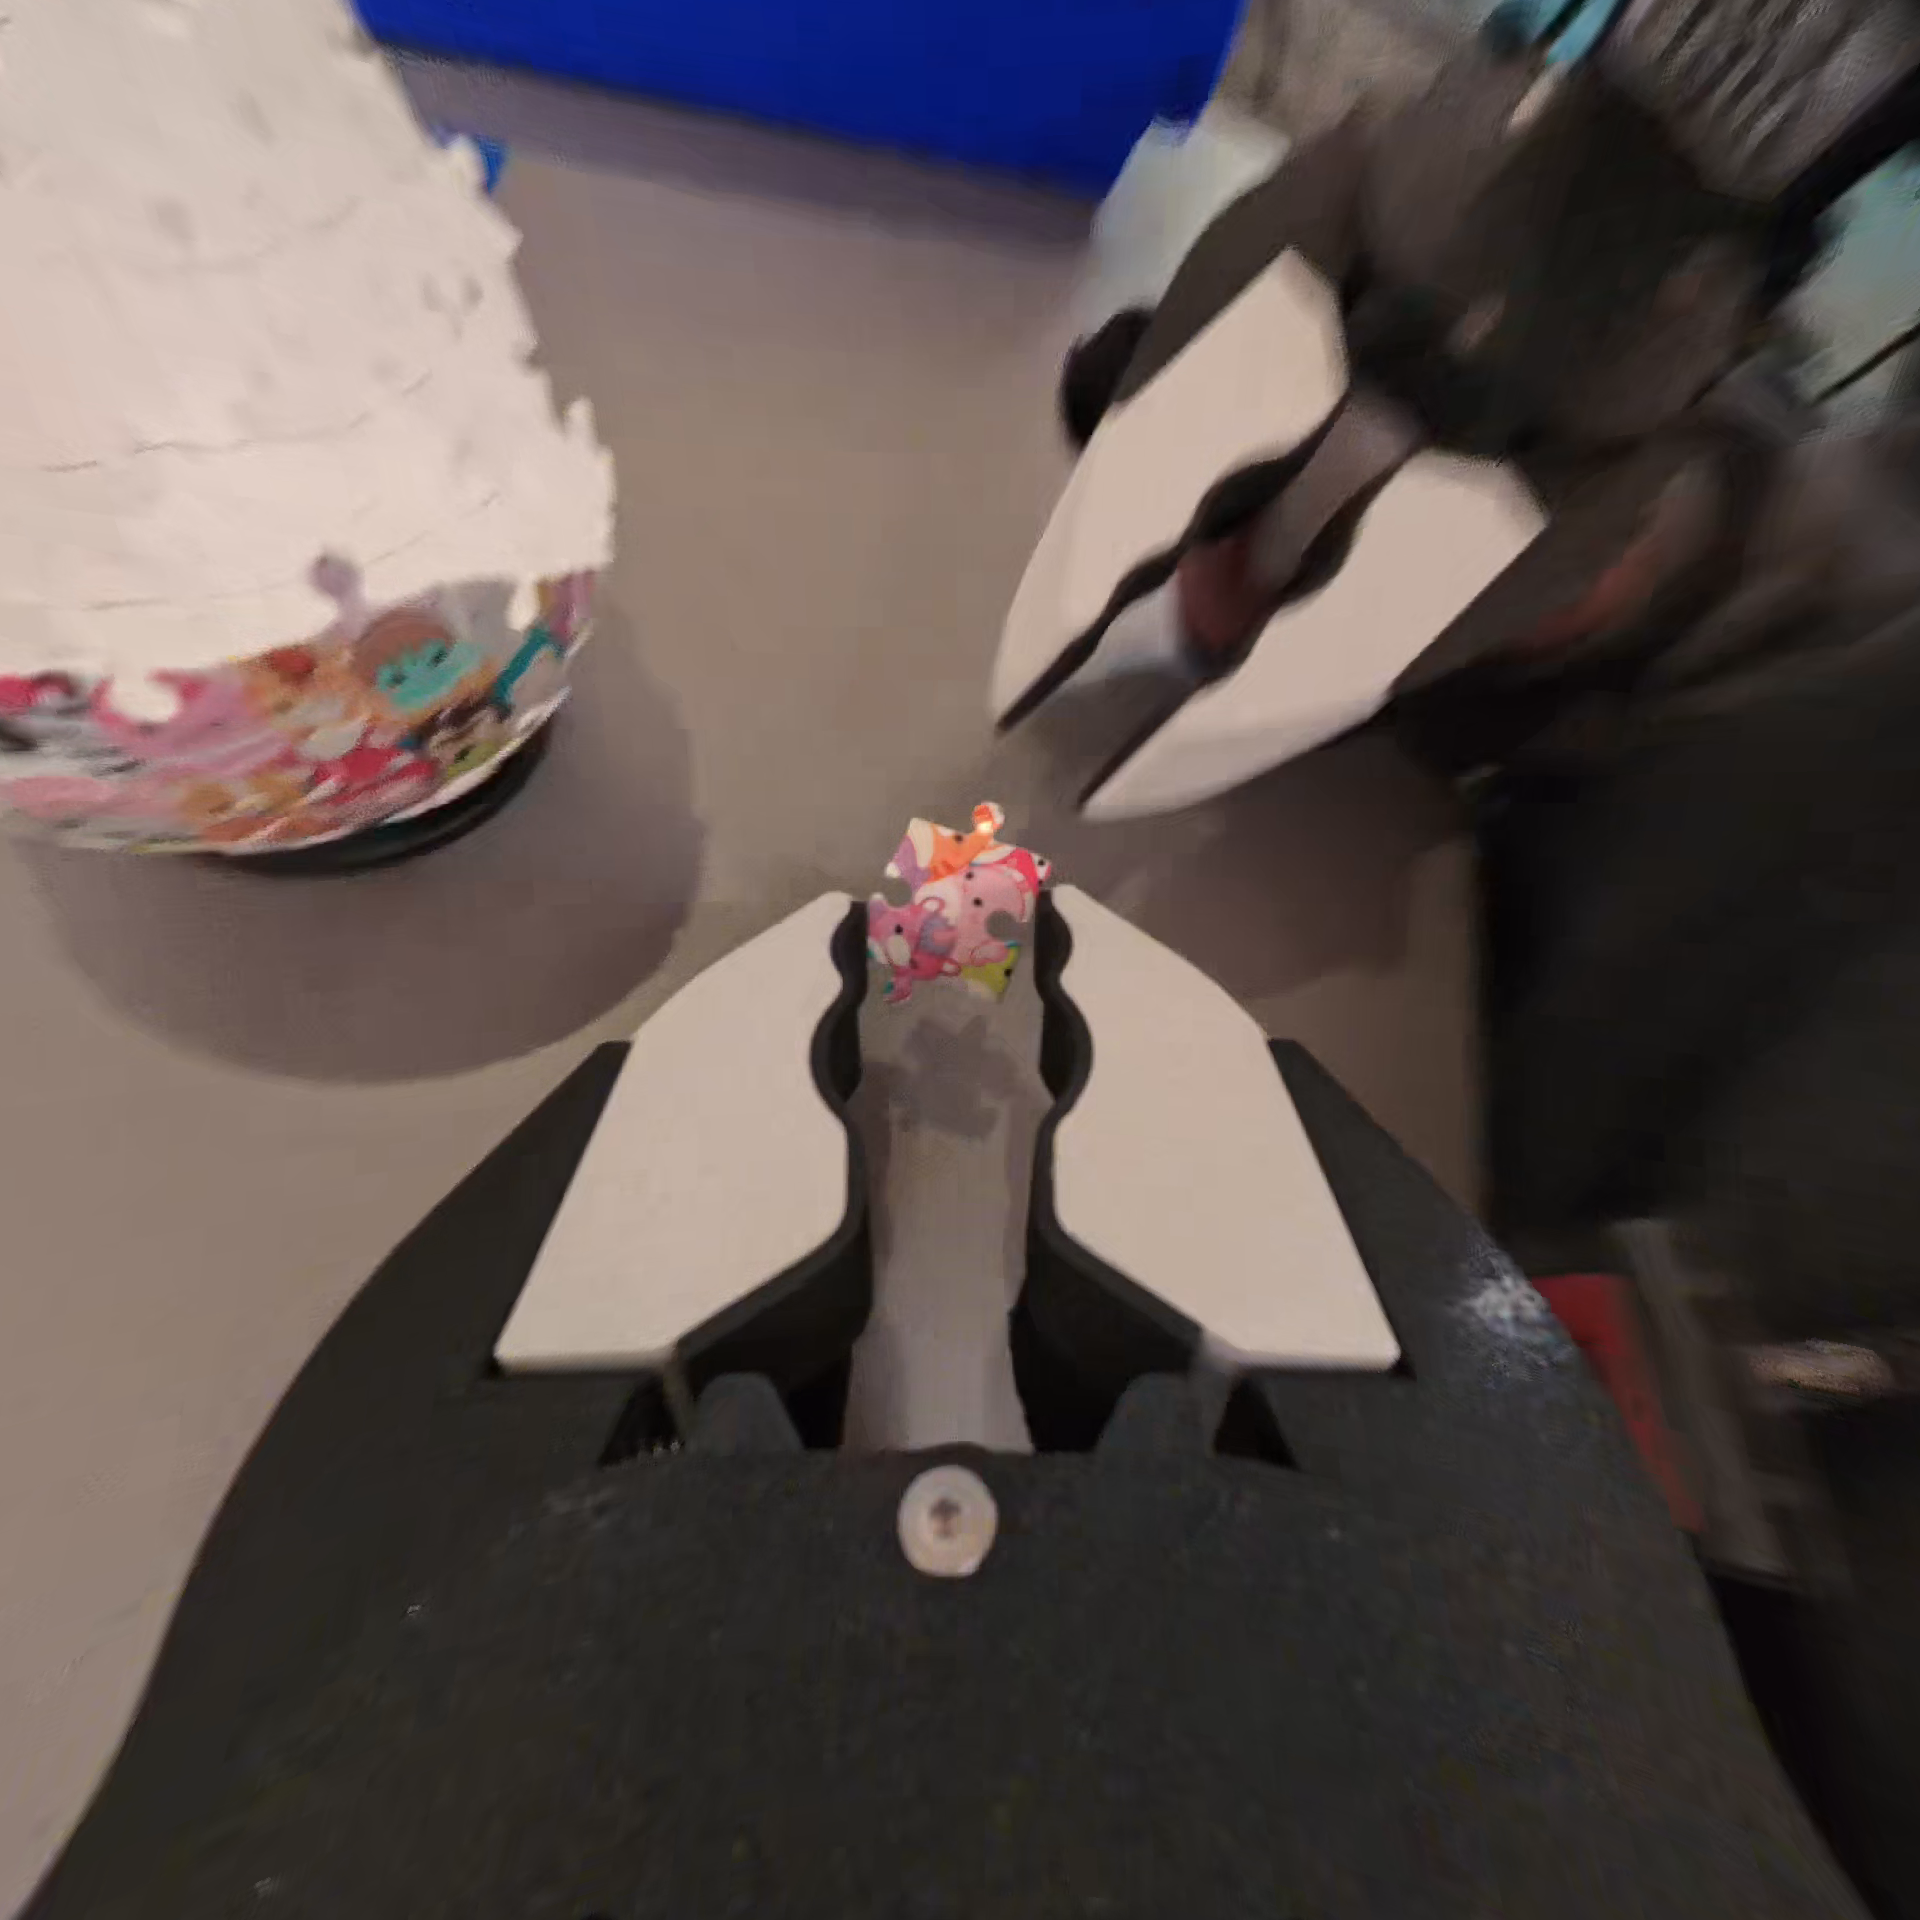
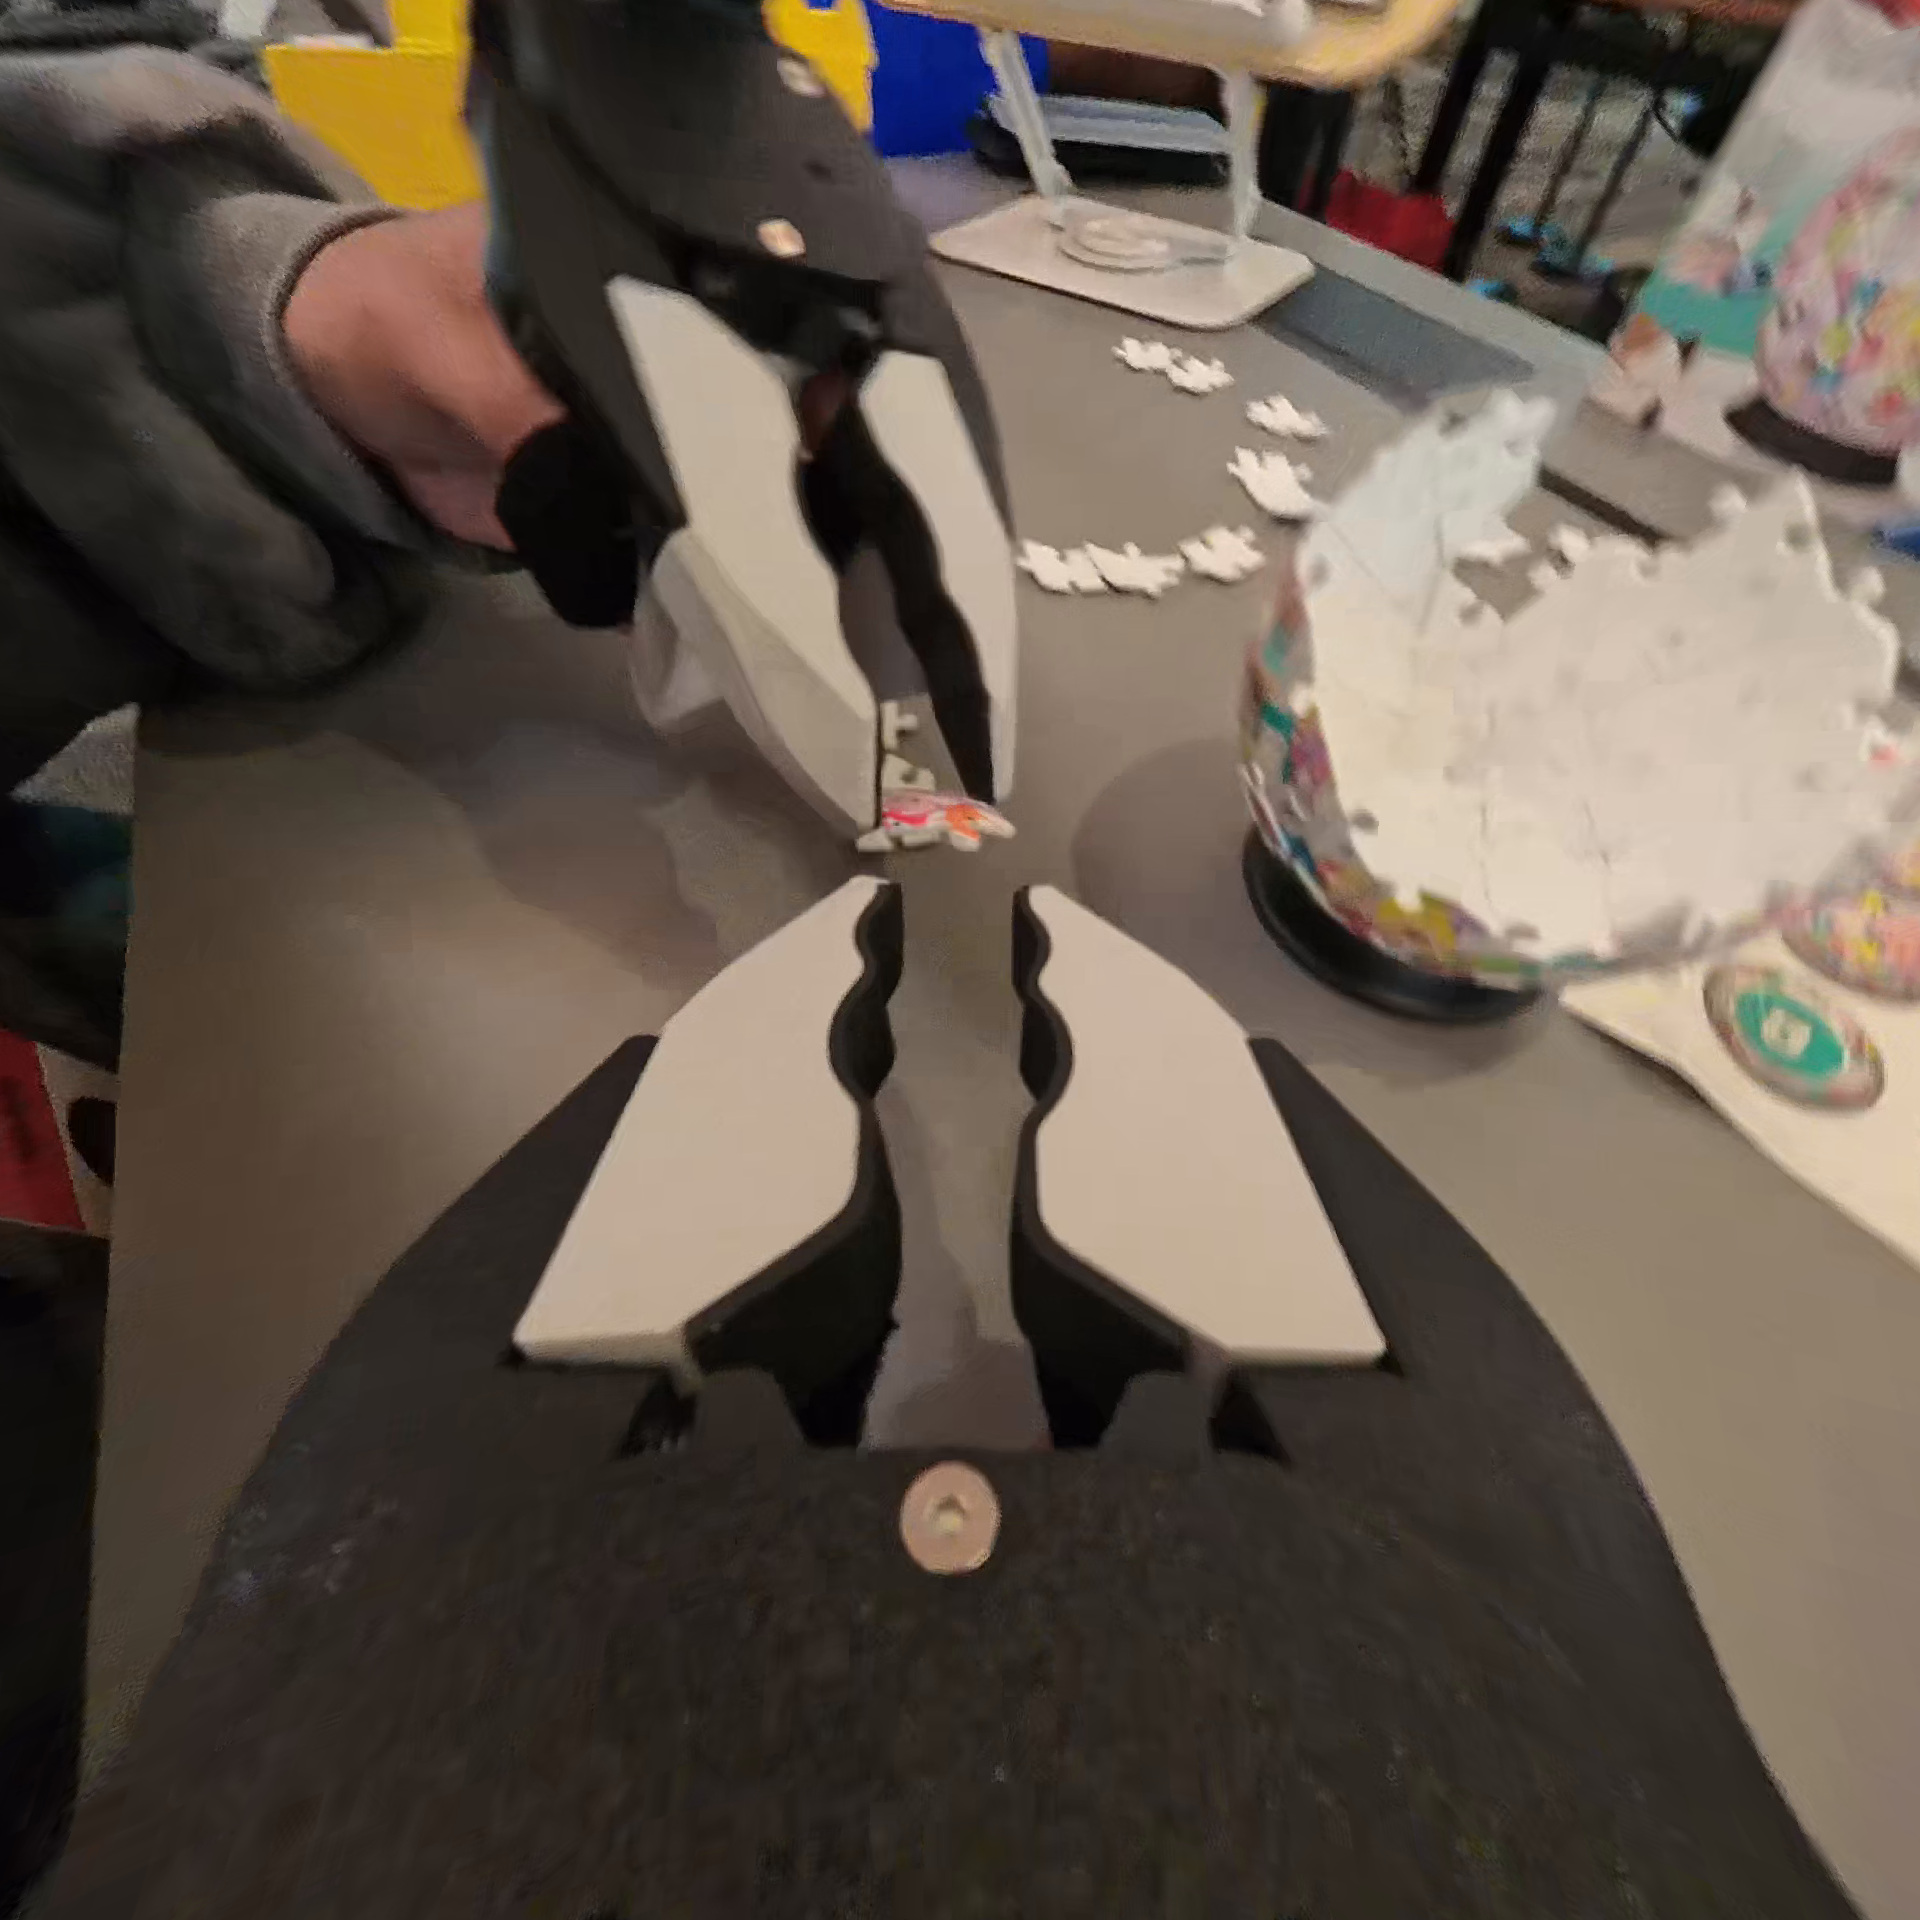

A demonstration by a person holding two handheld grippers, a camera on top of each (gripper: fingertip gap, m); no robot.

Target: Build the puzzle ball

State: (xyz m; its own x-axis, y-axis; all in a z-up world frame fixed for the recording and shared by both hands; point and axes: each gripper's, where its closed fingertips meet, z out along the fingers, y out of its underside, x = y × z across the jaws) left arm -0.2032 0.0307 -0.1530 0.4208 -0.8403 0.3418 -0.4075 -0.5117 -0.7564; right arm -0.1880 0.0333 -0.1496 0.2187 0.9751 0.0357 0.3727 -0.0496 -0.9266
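On the grey surface (image 2: pixel 520 935) we see the half-built puzzle ball (image 2: pixel 1538 748), an open shell on a black ring base, its outside crowded with bright cartoon figures and its inner face plain white with a jagged, knobbed rim. Our left gripper (image 1: pixel 951 914) pinches a small puzzle piece (image 1: pixel 961 904) between its fingers, tips down just above the surface, the piece printed in pink, orange and white. Our right gripper (image 2: pixel 951 894) hangs just beside it, fingers apart and holding nothing, the ball off to one side.
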